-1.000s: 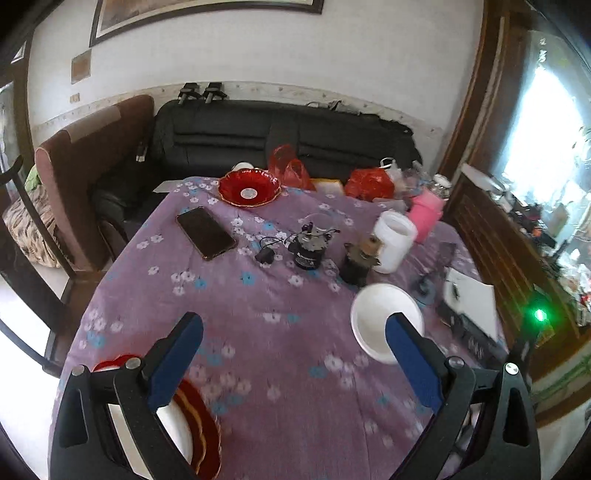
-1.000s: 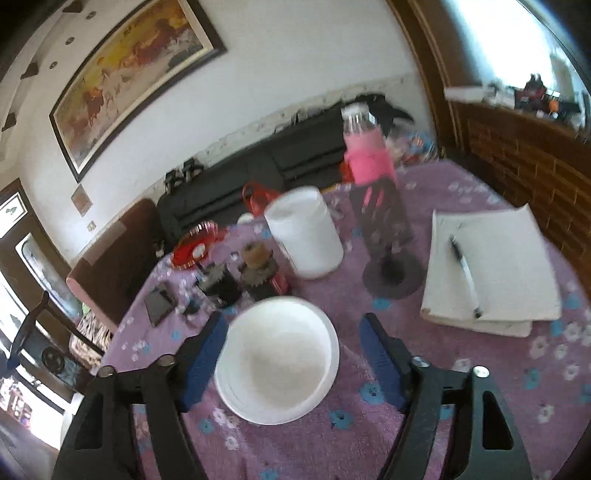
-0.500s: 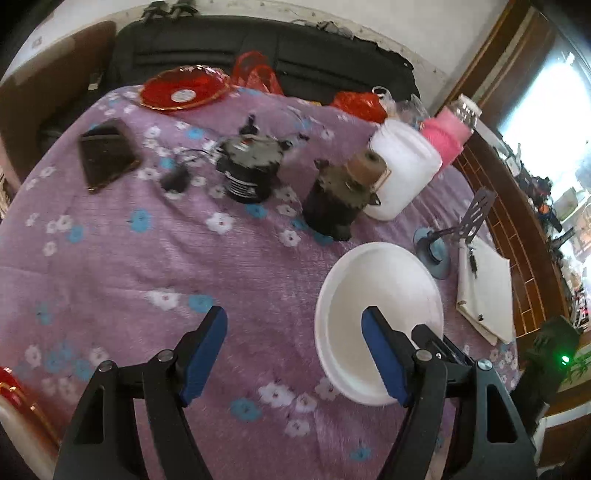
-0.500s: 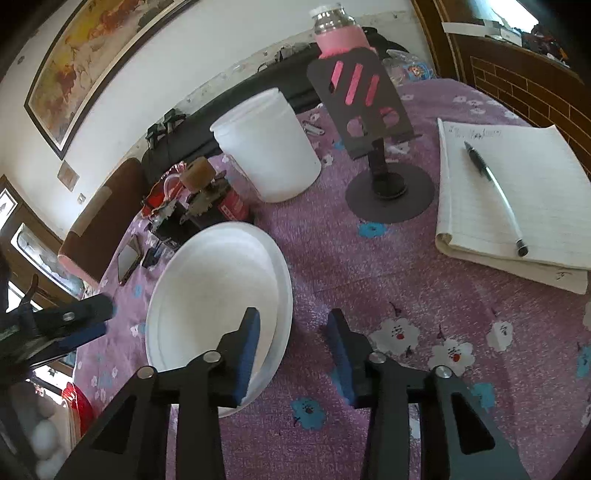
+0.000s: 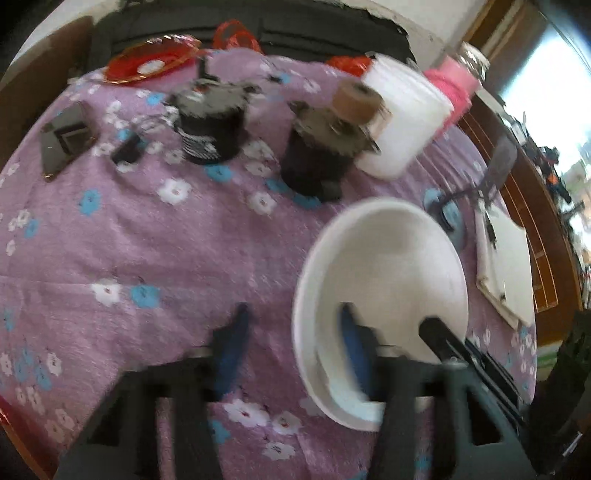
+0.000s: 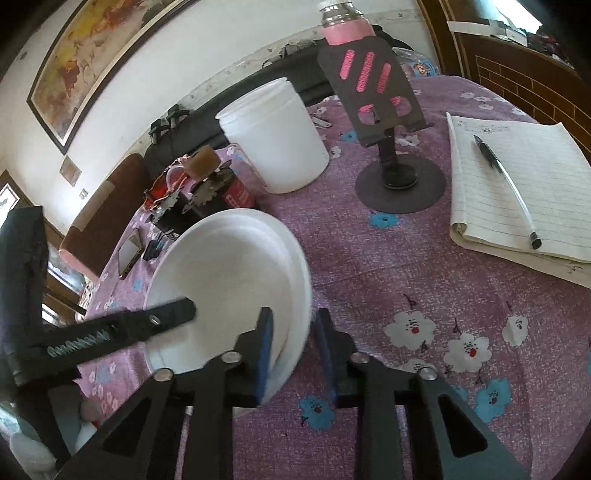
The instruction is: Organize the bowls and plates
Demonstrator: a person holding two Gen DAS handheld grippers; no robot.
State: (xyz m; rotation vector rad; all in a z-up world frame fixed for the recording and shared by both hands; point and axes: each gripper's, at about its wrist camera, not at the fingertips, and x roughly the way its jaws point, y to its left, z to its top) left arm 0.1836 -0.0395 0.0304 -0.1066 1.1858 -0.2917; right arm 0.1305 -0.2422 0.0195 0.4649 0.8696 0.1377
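A stack of white bowls [image 5: 384, 258] [image 6: 225, 266] sits on the purple flowered tablecloth. My right gripper [image 6: 293, 343] straddles its right rim, one blue pad inside and one outside, nearly closed on it. My left gripper [image 5: 291, 339] straddles the near left rim, right pad inside the bowl, left pad outside, jaws still apart; its finger [image 6: 122, 328] shows in the right wrist view. A red plate [image 5: 147, 64] lies at the far side of the table. Red-rimmed plates [image 5: 14, 424] sit at the near left edge.
Two dark motor-like parts [image 5: 210, 122] [image 5: 325, 155], a white tub [image 6: 273, 136], a pink bottle [image 6: 343, 22], a phone stand [image 6: 395, 173], a notebook with pen [image 6: 517, 184] and a phone [image 5: 64, 136] stand around the bowls. A sofa lies beyond the table.
Both grippers have moved in onto the white bowls. The right jaws have narrowed around the right rim. The left gripper dropped lower and its right pad went inside the bowl.
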